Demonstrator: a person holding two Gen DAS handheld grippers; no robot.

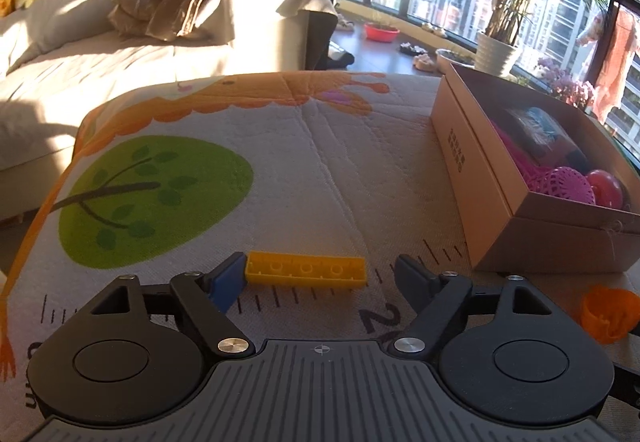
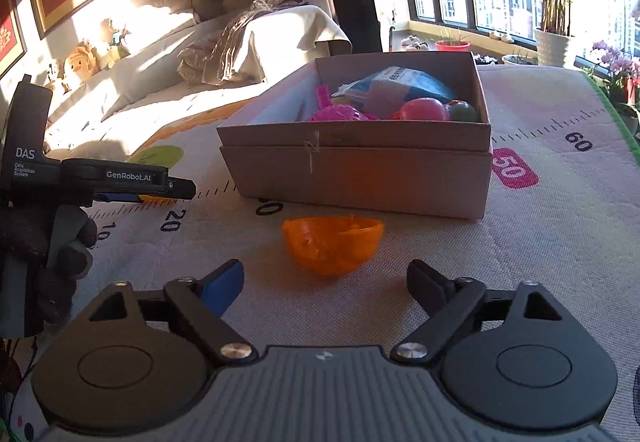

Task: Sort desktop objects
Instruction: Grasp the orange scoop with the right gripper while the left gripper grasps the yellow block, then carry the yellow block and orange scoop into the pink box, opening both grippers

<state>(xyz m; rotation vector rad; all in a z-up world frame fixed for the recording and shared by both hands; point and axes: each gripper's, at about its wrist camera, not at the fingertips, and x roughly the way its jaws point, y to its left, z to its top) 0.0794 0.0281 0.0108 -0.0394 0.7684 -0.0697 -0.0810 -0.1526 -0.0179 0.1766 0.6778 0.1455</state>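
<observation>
L gripper [image 1: 320,274] is down on the mat [image 1: 280,162] w/ the yellow brick [image 1: 306,269] lying crosswise between its fingers: the blue pad [image 1: 228,282] looks to touch the brick's left end, the right finger sits just clear of the other end, so jaws are released, not grasping yet. R gripper [image 2: 325,282] is spread wide w/ nothing in it, the orange half-shell [image 2: 332,244] sits on the mat just ahead of its tips, rim tipped toward the cardboard box [image 2: 360,174]. Box is near, to the right of the brick in the left view, already holding pink mesh balls [image 2: 338,113], a red ball [image 2: 424,109] and a blue packet [image 2: 404,82]. My read: step in hand is the L pinch on the brick, roughly two pcs left to sort. To do it well: keep the brick centred lengthwise btw the pads, close square on both ends, don't let the touching pad shove it sideways on the quilted fabric before the other lands. It's a long-axis grip, so a slight skew prob pops it out; lift straight up before swinging to the box. For the shell, R should take the wall at the rim, thin plastic prob flexes, so light squeeze.
</observation>
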